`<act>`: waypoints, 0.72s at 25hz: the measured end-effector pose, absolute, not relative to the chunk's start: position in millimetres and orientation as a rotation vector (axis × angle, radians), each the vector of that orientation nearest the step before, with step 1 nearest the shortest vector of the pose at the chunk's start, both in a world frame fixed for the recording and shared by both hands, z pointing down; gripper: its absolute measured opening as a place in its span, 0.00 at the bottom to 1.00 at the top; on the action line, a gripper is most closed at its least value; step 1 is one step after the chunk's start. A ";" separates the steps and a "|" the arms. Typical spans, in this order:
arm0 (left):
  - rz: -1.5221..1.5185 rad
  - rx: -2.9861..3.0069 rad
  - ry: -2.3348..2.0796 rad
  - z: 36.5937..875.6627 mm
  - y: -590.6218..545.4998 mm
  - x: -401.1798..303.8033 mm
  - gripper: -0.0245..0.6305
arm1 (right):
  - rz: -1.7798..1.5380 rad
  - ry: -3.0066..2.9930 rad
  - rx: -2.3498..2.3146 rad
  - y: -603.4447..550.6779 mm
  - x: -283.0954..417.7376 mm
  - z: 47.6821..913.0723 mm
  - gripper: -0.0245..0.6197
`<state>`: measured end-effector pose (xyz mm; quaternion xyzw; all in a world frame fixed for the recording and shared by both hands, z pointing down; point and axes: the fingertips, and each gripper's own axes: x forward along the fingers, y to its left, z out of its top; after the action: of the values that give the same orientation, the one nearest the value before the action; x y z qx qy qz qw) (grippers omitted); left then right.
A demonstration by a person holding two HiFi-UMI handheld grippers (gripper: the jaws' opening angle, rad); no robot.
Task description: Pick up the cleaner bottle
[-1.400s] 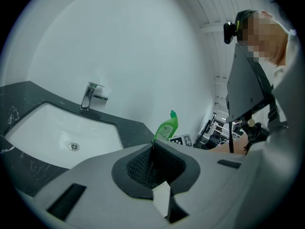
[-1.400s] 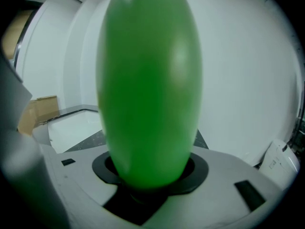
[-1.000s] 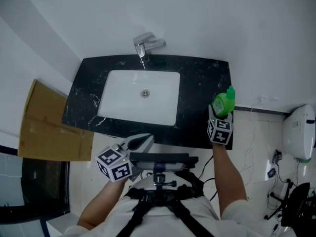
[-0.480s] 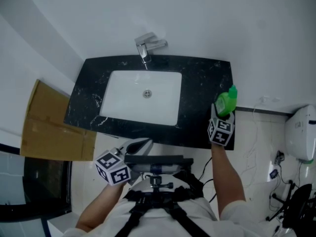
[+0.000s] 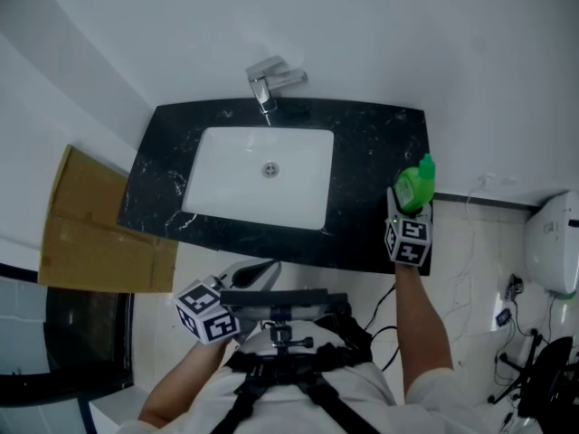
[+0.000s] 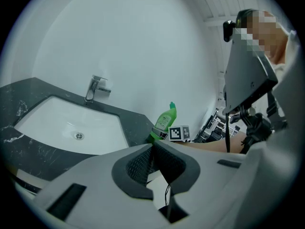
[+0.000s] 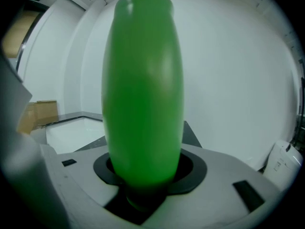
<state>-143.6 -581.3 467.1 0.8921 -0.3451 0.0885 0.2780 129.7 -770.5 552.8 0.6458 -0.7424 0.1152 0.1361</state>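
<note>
The green cleaner bottle (image 5: 415, 186) stands upright at the right end of the black counter (image 5: 371, 152). My right gripper (image 5: 412, 210) is shut on its lower body from the near side. In the right gripper view the bottle (image 7: 143, 89) fills the middle, and the right gripper (image 7: 143, 178) clasps it on both sides. Whether its base touches the counter is hidden. My left gripper (image 5: 256, 270) hangs low in front of the counter, near my body. It is shut with nothing held (image 6: 153, 150). From that gripper's view the bottle (image 6: 164, 122) shows beyond the sink (image 6: 71, 125).
A white sink (image 5: 260, 177) is set into the counter, with a chrome faucet (image 5: 269, 81) behind it. Flat cardboard (image 5: 90, 224) leans at the left of the counter. A white fixture (image 5: 552, 242) and cables sit on the floor to the right.
My left gripper has drifted slightly lower and closer to my body. The right gripper and the bottle have hardly moved.
</note>
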 end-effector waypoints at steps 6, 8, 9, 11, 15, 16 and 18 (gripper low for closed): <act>0.241 2.395 -0.906 469.5 -584.8 -137.8 0.04 | 0.326 -2.231 1.769 -766.1 119.2 552.0 0.35; 0.241 2.399 -0.898 468.5 -586.2 -134.8 0.04 | 0.334 -2.237 1.771 -766.2 119.6 551.9 0.36; 0.241 2.400 -0.894 467.7 -586.8 -133.1 0.04 | 0.335 -2.237 1.775 -766.3 119.9 551.9 0.36; 0.237 2.399 -0.883 464.8 -588.2 -128.7 0.04 | 0.331 -2.233 1.782 -766.6 120.4 551.4 0.36; 0.205 2.393 -0.861 463.1 -588.4 -125.4 0.04 | 0.310 -2.222 1.789 -767.7 121.0 549.8 0.36; 0.205 2.390 -0.865 464.3 -587.9 -127.2 0.04 | 0.307 -2.222 1.790 -767.6 121.1 549.4 0.36; 0.214 2.386 -0.877 465.4 -587.4 -130.4 0.04 | 0.302 -2.222 1.793 -767.3 121.0 548.8 0.36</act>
<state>-130.4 -587.4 465.4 0.8948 -0.3288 0.0802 0.2913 121.0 -767.3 548.8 0.6187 -0.7669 0.1043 0.1349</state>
